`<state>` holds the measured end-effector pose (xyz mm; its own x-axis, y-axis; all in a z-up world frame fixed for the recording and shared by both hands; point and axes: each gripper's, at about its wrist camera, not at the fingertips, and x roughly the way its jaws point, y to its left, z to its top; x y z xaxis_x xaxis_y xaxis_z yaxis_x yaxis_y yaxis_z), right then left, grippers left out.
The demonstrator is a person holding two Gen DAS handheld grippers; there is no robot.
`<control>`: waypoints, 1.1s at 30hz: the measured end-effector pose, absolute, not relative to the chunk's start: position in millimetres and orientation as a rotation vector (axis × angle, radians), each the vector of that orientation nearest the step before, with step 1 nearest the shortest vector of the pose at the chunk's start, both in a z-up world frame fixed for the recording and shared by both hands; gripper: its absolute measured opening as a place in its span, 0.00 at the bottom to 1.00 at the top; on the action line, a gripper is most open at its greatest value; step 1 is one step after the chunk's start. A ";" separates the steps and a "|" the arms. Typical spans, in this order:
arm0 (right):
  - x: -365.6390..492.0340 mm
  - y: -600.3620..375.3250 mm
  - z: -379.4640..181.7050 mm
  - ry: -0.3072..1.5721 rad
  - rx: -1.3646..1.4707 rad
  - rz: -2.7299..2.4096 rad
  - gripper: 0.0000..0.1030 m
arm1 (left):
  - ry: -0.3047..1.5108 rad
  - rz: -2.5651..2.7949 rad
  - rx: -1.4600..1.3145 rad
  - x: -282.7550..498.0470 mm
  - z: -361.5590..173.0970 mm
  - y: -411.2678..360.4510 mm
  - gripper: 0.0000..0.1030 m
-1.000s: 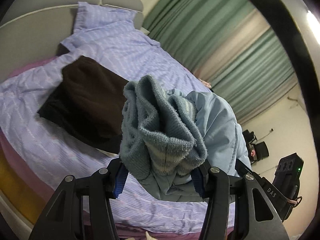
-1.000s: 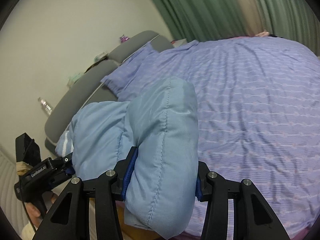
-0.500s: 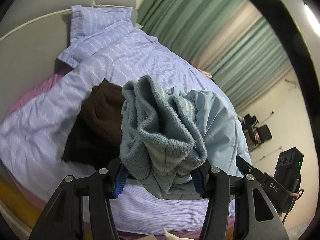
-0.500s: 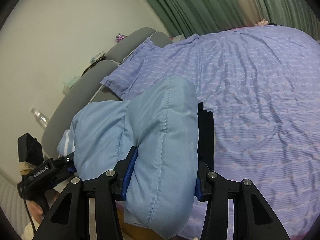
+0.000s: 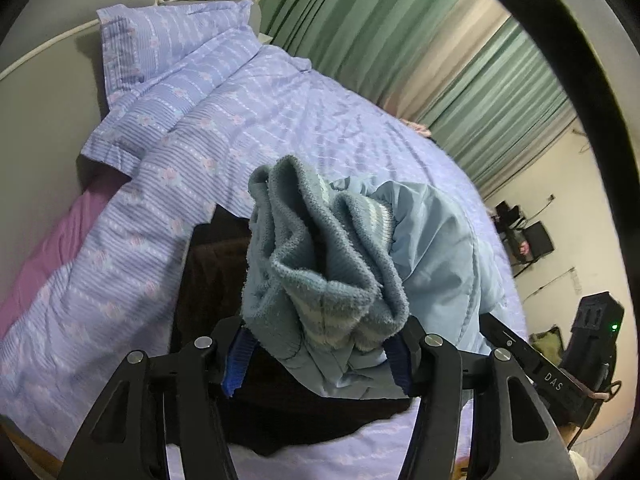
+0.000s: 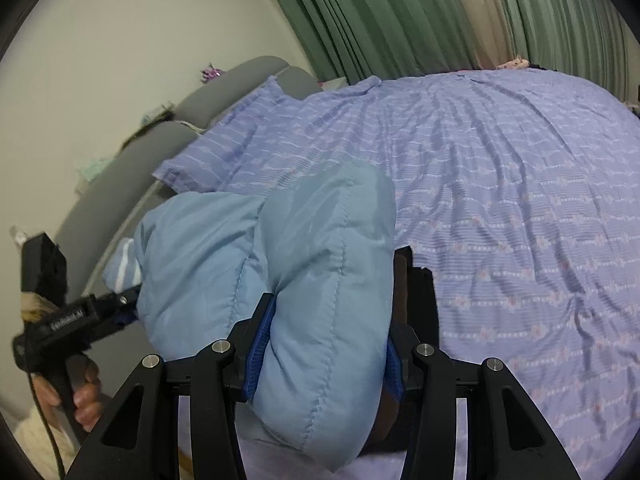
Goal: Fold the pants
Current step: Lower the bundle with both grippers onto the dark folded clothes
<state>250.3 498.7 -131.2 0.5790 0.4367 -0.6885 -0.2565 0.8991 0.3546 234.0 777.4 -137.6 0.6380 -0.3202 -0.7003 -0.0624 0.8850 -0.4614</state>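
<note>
The light blue padded pants (image 5: pixel 436 248) are folded into a bundle and held in the air over the bed by both grippers. My left gripper (image 5: pixel 320 350) is shut on the end with the ribbed knit band (image 5: pixel 320 264). My right gripper (image 6: pixel 322 344) is shut on the other, smooth stitched end of the pants (image 6: pixel 324 264). The left gripper also shows at the left of the right wrist view (image 6: pixel 120 304). A folded dark brown garment (image 5: pixel 208 280) lies on the bed right under the bundle and is largely hidden by it.
The bed has a purple striped cover (image 6: pixel 500 200) and a matching pillow (image 5: pixel 168 52) against a grey headboard (image 6: pixel 120 184). Green curtains (image 5: pixel 400 40) hang behind the bed. A pink sheet (image 5: pixel 48 248) shows at the bed's edge.
Both grippers have carried the pants bundle toward the dark brown garment, which now lies directly beneath it. The grip on the pants has not changed.
</note>
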 end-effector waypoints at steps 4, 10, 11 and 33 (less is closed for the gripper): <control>269.0 507.7 -152.2 0.895 0.175 0.355 0.43 | 0.926 -0.115 -0.439 252.9 -164.8 784.8 0.62; 277.5 517.2 -165.7 0.926 0.132 0.350 0.46 | 0.938 -0.012 -0.330 240.3 -174.2 793.8 0.75; 276.8 520.0 -166.3 0.926 0.125 0.355 0.49 | 0.946 -0.004 -0.342 239.5 -177.0 797.9 0.75; 277.9 524.8 -173.9 0.989 0.103 0.299 0.83 | 0.986 0.082 -0.463 230.2 -190.9 812.2 0.87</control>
<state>277.9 524.8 -173.9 0.5125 0.2947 -0.8065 -0.2014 0.9543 0.2208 230.2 812.2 -190.9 0.5576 -0.1399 -0.8182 -0.2732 0.8998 -0.3400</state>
